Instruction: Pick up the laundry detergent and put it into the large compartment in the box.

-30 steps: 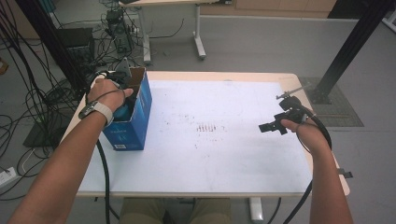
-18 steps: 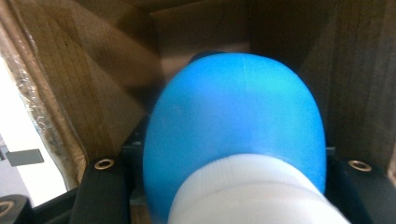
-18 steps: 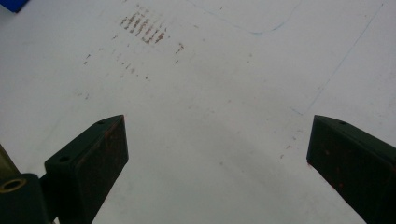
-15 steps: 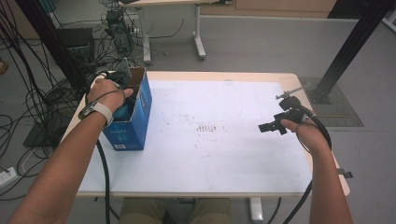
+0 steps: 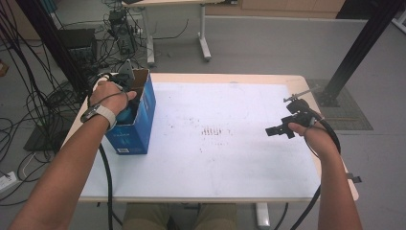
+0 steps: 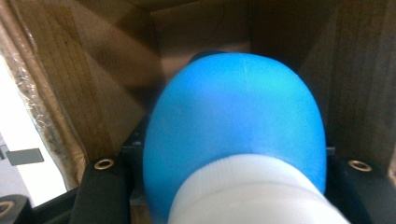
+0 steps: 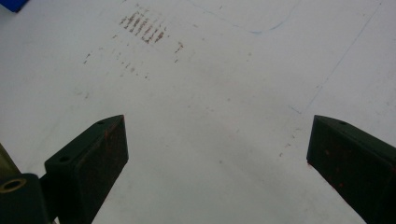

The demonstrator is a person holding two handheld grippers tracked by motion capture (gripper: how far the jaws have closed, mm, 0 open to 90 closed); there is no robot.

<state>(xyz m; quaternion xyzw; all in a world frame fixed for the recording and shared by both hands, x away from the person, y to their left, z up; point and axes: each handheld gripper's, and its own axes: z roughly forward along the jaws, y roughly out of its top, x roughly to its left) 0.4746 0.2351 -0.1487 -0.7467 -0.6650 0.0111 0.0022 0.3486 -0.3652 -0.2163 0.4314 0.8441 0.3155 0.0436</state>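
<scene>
Reaching down into the blue box [image 5: 136, 125] at the table's [image 5: 239, 167] left edge: left gripper [image 6: 233, 186] clamping a blue bottle [image 6: 236, 126] with white cap [image 6: 252, 191]. Hovering wide open, holding nothing, over bare tabletop: right gripper [image 7: 217, 154].
</scene>
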